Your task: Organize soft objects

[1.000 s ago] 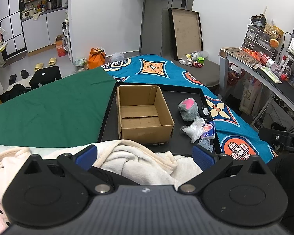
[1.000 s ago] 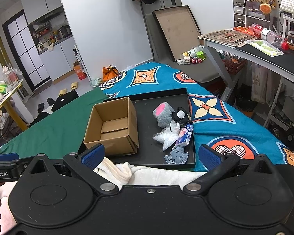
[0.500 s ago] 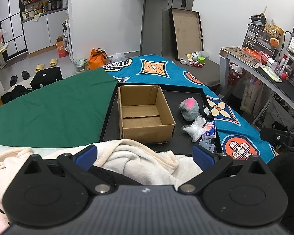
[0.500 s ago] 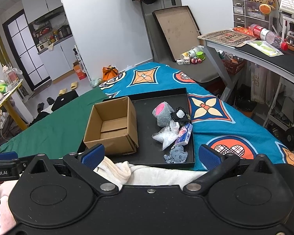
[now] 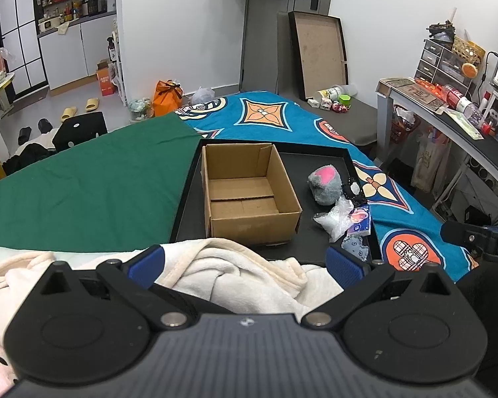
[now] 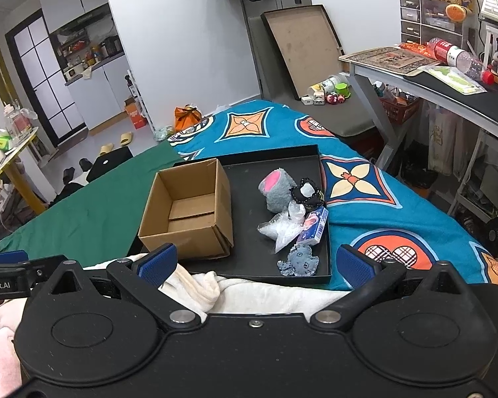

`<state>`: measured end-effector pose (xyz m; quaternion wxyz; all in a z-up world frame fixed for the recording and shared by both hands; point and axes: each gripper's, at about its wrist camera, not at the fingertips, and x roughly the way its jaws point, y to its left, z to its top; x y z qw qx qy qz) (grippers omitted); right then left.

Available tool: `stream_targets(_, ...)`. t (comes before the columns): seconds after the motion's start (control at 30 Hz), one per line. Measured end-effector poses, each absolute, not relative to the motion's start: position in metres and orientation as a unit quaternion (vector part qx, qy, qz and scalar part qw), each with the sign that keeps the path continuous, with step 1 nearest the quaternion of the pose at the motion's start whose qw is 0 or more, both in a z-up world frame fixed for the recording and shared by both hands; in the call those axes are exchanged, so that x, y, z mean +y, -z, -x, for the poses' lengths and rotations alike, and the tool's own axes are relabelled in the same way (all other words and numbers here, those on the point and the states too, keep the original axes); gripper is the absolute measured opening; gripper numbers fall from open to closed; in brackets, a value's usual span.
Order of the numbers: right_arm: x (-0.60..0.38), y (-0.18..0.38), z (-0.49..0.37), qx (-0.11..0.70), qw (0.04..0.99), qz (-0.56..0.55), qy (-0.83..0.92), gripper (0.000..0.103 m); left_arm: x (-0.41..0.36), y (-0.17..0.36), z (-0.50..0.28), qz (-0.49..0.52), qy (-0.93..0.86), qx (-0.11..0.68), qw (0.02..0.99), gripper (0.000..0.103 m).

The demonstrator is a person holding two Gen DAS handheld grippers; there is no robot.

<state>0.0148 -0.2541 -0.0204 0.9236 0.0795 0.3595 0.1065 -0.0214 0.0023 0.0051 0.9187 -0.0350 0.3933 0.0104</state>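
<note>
- Left hand-held gripper [image 5: 245,262]: fingers spread wide, nothing between them; it hovers over a cream fleece blanket [image 5: 242,278] at the near edge of the bed [image 5: 83,192].
- Right hand-held gripper [image 6: 255,262]: fingers likewise wide apart and empty, above the same blanket [image 6: 199,285].
- Black tray [image 6: 249,169] lies on the bed, past the blanket.
- Cardboard box [image 5: 245,192] stands open and empty in the tray's left part.
- Right of the box, in the tray: grey-and-pink plush [image 6: 277,189], black frilled item [image 6: 307,194] touching it, clear plastic bag [image 6: 284,230], tissue pack [image 6: 312,227], grey fabric piece [image 6: 298,262], possibly a small plush; detail too small to tell.
- All soft items lie outside the box.
</note>
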Motion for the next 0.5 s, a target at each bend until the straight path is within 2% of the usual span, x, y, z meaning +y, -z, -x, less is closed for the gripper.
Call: stream_targets(0.5, -0.256, 0.036, -0.046, 0.375, 0.917, -0.077, -0.108, 0.103, 0.004, 0.014, -0.013, 0.032, -0.022, 0.408, 0.912, 0.102)
